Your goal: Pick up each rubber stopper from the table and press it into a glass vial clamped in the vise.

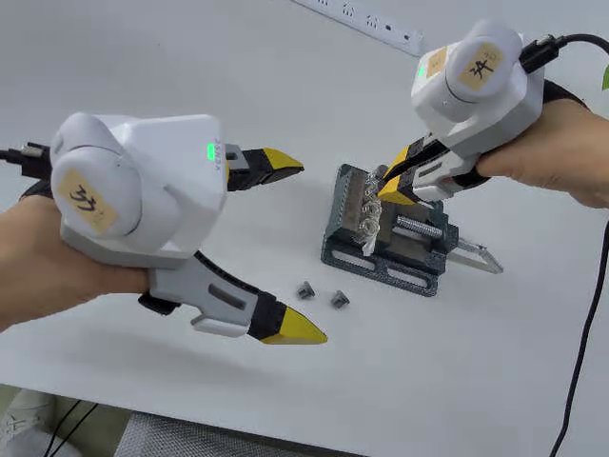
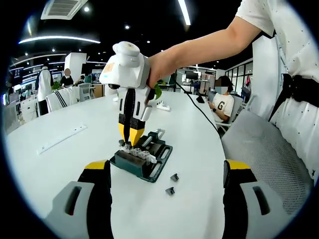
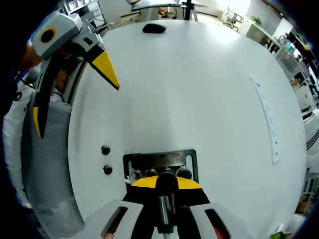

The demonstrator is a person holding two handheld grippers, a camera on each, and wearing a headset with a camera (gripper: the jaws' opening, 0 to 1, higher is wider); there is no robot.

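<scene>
Right gripper (image 1: 389,181) jaws, narrow around a dark rubber stopper (image 3: 166,179), sit over the vials (image 1: 364,206) in the vise (image 1: 381,259), placed for pressing. Left gripper (image 1: 309,250) jaws gape wide, ready for the two loose stoppers (image 1: 305,290) ahead.

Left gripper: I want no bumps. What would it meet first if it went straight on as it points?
Probably the two rubber stoppers on the table, lying ahead between its open jaws; behind them the vise. Height is unclear, so it might pass over them.

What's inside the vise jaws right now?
A row of glass vials stands clamped in the vise. The right gripper, shut on a dark rubber stopper, covers one vial's mouth, so its seating is hidden.
</scene>
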